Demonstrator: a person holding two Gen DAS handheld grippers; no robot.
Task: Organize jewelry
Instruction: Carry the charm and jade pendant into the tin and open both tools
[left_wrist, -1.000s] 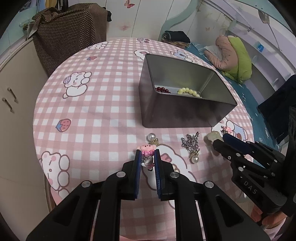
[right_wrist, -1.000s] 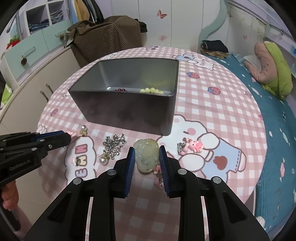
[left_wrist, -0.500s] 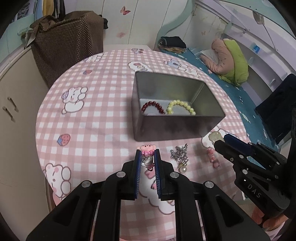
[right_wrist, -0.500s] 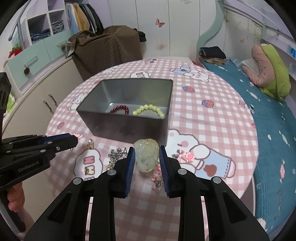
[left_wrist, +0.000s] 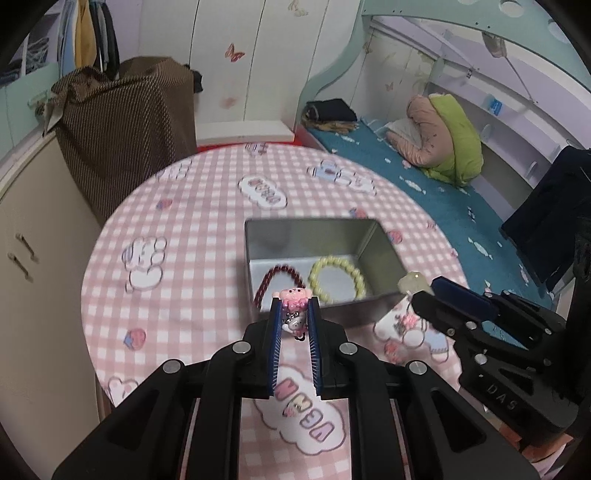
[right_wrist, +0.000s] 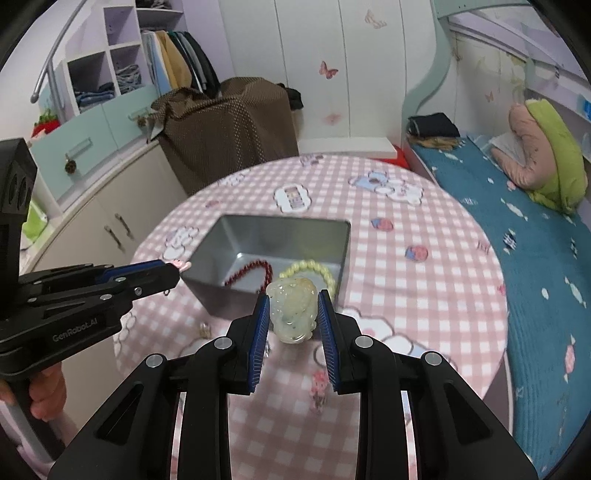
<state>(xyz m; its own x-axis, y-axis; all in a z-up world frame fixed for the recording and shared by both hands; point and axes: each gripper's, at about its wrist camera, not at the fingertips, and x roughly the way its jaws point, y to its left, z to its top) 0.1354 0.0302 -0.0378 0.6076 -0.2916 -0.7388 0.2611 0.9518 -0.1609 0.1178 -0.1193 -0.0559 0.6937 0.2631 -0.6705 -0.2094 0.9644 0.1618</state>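
Tabletop (left_wrist: 207, 236): pink-white check
Tin (right_wrist: 295, 230): grey
Bracelets: dark red (left_wrist: 275, 277), pale yellow (left_wrist: 338, 275)
Pendant (right_wrist: 293, 312): pale green
Charm (left_wrist: 293, 297): pink

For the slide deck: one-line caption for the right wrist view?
Right gripper holds a pale jade pendant above the metal tin containing red and yellow bracelets.

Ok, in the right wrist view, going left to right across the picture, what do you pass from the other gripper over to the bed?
Left gripper → red bracelet in the metal tin → pale green pendant held by the right gripper → pink and green pillow on the bed.
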